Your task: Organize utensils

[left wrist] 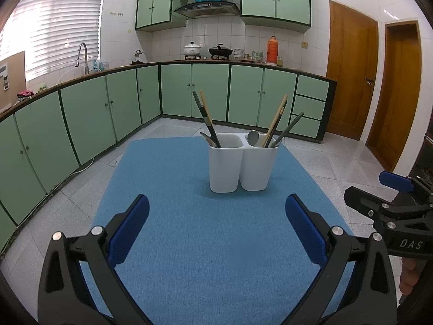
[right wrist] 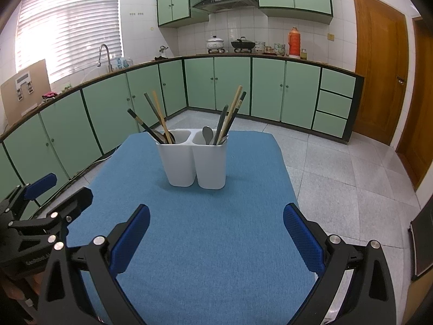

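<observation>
A white two-compartment utensil holder (left wrist: 242,166) (right wrist: 195,162) stands upright on the blue mat (left wrist: 205,243) (right wrist: 205,233), toward its far end. Chopsticks (left wrist: 207,117) (right wrist: 159,117) and a spoon lean in its left compartment. More chopsticks (left wrist: 277,119) (right wrist: 234,112) and a grey spoon (left wrist: 253,136) (right wrist: 207,134) sit in the right compartment. My left gripper (left wrist: 216,214) hangs open over the near part of the mat, with nothing between its blue pads. My right gripper (right wrist: 216,220) is open and empty too, beside the left one.
The mat covers a small table with grey tiled floor on every side. Green cabinets (left wrist: 89,113) run along the left and far walls, with pots (left wrist: 192,48) and a sink tap (left wrist: 82,54) on the counter. Wooden doors (left wrist: 351,75) stand at the right.
</observation>
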